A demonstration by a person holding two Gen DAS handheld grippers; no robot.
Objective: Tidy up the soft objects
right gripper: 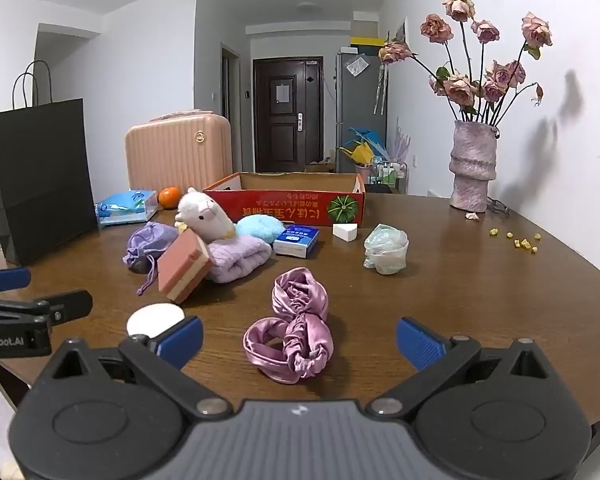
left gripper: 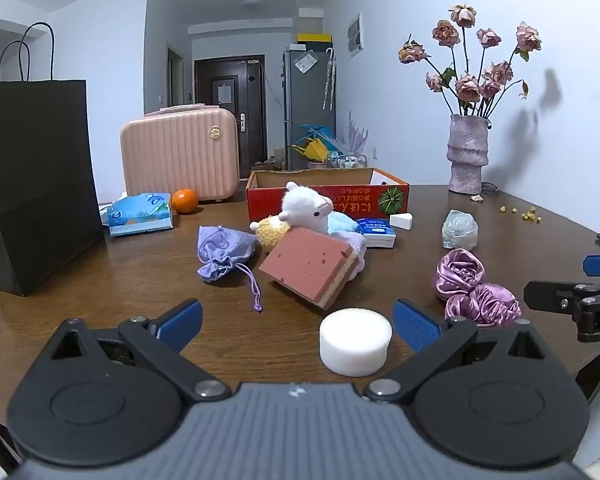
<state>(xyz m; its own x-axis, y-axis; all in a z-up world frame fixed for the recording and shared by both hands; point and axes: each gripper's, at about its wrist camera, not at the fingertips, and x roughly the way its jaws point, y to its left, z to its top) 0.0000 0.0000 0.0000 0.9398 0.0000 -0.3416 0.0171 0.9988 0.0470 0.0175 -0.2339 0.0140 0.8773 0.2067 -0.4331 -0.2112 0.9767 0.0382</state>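
Left wrist view: counter [left gripper: 140, 276] of dark wood, items listed left to right.
Black paper bag [left gripper: 36, 184]: upright at the far left edge.
Tissue pack [left gripper: 140, 214]: blue, lying flat right of the bag, with an orange [left gripper: 184, 201] just beside it.
Pink case [left gripper: 180, 156]: upright behind the tissue pack and orange.
Lilac pouch [left gripper: 224, 254]: drawstring type, lying left of the central pile.
Central pile: white alpaca toy [left gripper: 306, 204] on top; pink sponge block [left gripper: 312, 266] tilted, leaning against the pile's front.
Red cardboard box [left gripper: 328, 196]: open-topped, directly behind the pile.
White foam disc [left gripper: 355, 340]: flat on the counter, just inside the right-hand blue pad.
Purple satin scrunchies [left gripper: 474, 290]: bundled together, right of the foam disc.
Vase [left gripper: 468, 154]: holds dried roses, at the far right rear.
Left gripper [left gripper: 296, 326]: jaws spread fully; pads touch nothing.
Right wrist view: left gripper body visible at the left edge.
Sponge block [right gripper: 182, 270]: leaning on a folded lilac towel [right gripper: 240, 258].
Satin scrunchies [right gripper: 296, 328]: centred between the spread pads, untouched.
Clear wrapped bundle [right gripper: 386, 250]: right of the pile, standing apart.
Right gripper [right gripper: 300, 342]: jaws spread fully, holding nothing.
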